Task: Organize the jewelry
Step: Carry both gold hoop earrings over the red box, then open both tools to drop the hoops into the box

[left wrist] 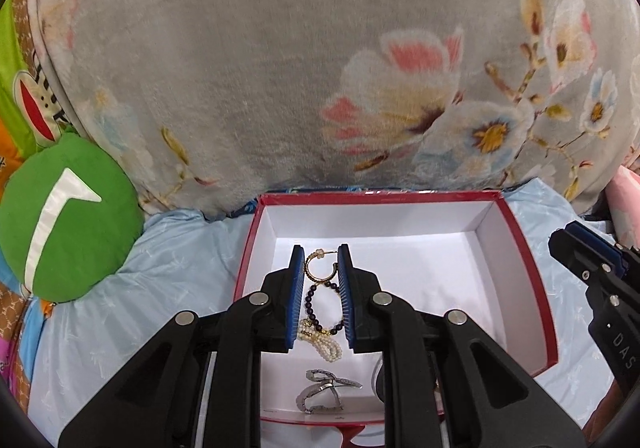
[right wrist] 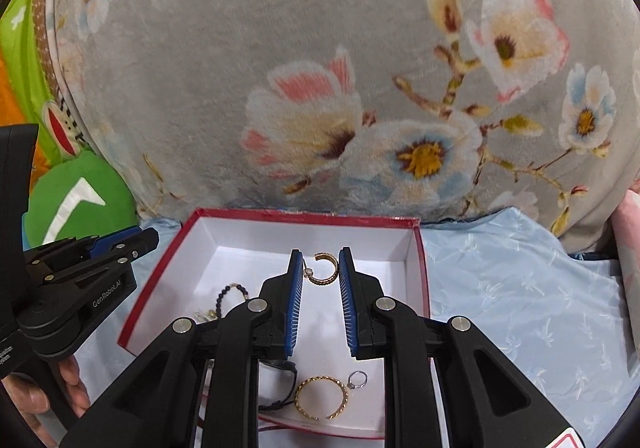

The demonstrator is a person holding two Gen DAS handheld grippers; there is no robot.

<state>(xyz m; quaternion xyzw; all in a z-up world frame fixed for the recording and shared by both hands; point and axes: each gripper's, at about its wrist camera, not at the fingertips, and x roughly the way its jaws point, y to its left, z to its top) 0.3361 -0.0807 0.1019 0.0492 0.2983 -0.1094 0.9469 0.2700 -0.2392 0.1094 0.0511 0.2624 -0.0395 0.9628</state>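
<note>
A red box (left wrist: 536, 288) with a white inside holds the jewelry; it also shows in the right wrist view (right wrist: 160, 288). My left gripper (left wrist: 320, 260) is open above it, a gold hoop earring (left wrist: 318, 268), a dark bead bracelet (left wrist: 324, 308) and a pearl strand (left wrist: 328, 346) showing between its fingers. A silver piece (left wrist: 324, 392) lies nearer. My right gripper (right wrist: 320, 264) is open over the box, the gold hoop earring (right wrist: 324, 270) between its tips. A gold bangle (right wrist: 322, 396), a small silver ring (right wrist: 357, 379) and a dark watch (right wrist: 286, 368) lie below.
The box sits on a light blue sheet (right wrist: 520, 308). A big grey flowered blanket (left wrist: 320, 67) rises right behind it. A green round cushion (left wrist: 68, 219) lies at the left. The right gripper shows at the right edge of the left wrist view (left wrist: 592, 276).
</note>
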